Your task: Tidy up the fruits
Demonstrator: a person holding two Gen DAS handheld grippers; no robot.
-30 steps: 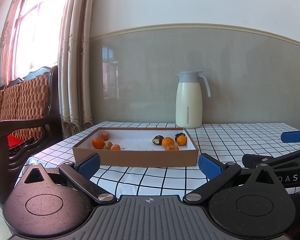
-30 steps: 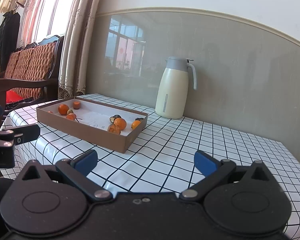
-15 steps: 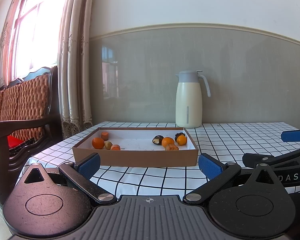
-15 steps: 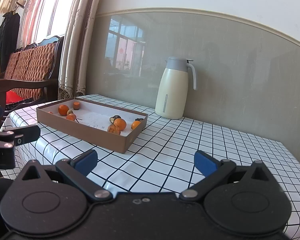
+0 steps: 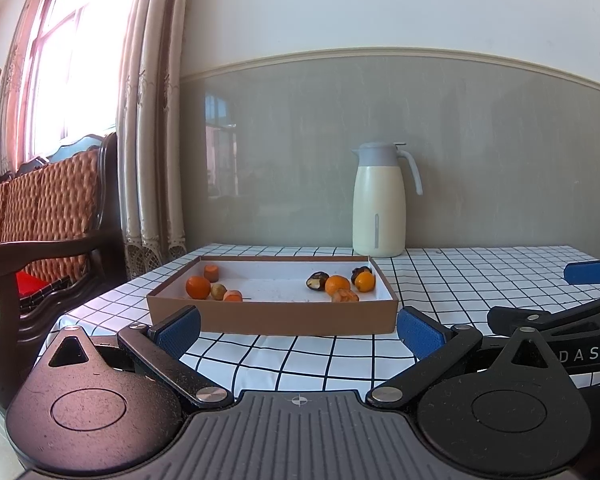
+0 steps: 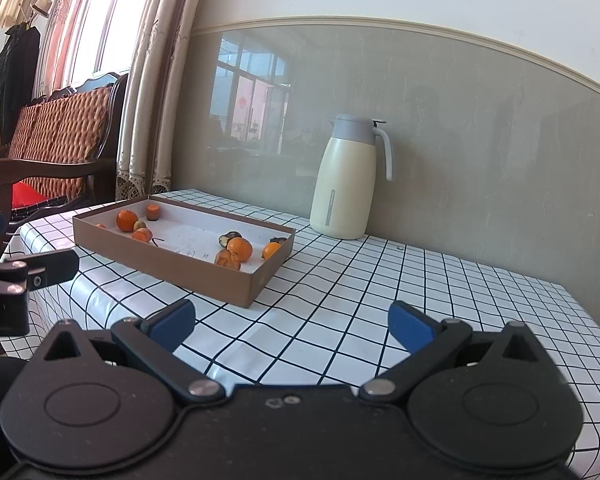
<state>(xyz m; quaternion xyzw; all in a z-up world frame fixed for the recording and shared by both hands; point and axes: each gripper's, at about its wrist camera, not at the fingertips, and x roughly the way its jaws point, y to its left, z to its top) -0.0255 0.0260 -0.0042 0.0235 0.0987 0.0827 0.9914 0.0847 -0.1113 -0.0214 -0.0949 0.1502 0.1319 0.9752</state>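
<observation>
A shallow brown cardboard box (image 5: pixel 272 316) (image 6: pixel 204 276) sits on the checked tablecloth and holds two clusters of small fruit. In its left end lie an orange (image 5: pixel 195 287) (image 6: pixel 127 220), a small greenish fruit (image 5: pixel 218 291) and two orange pieces. Its right end has oranges (image 5: pixel 337 284) (image 6: pixel 239 249), dark brown fruits (image 5: pixel 317 281) and a peeled-looking piece (image 5: pixel 345 295). My left gripper (image 5: pixel 298 330) hangs open just short of the box's near wall. My right gripper (image 6: pixel 291 326) is open over bare cloth, to the right of the box. Neither holds anything.
A cream thermos jug (image 5: pixel 379 200) (image 6: pixel 346 178) stands at the back by the grey wall panel. A wooden armchair (image 5: pixel 48 216) with orange cushions and a curtain (image 5: pixel 152 120) are left of the table (image 6: pixel 440 292). The table's right edge (image 6: pixel 592 320) drops off.
</observation>
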